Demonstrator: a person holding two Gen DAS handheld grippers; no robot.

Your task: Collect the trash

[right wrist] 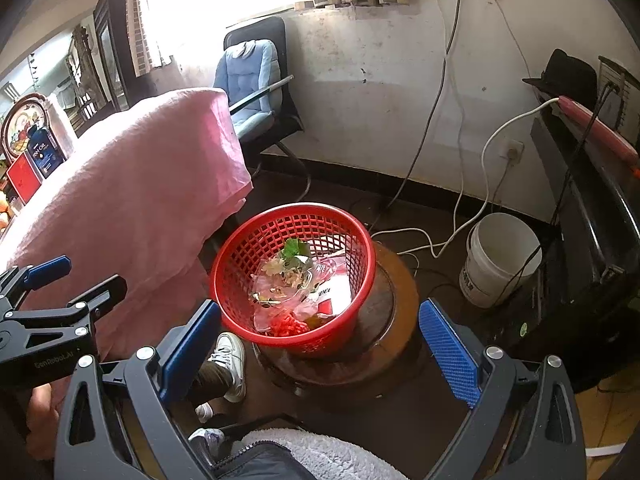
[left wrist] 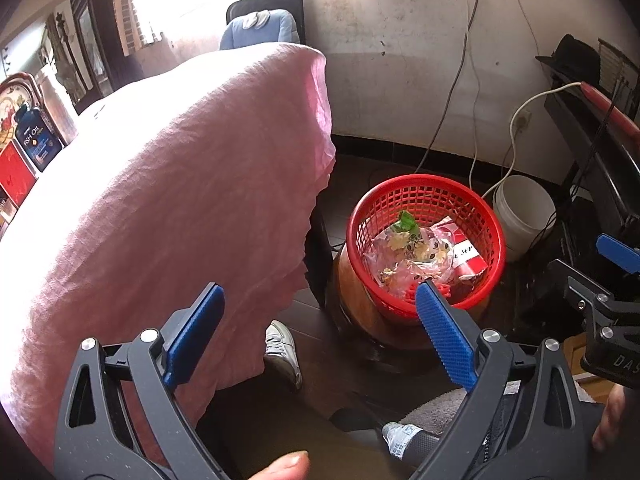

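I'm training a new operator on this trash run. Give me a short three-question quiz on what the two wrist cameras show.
1. True or false: the left gripper is shut on a wrapper.
2. What does the red basket stand on: A) pink cloth, B) round wooden stool, C) white bucket?
3. Name one thing lying in the basket.

Key: 1. False, both grippers are open and empty. 2. B. 3. Clear plastic wrappers.
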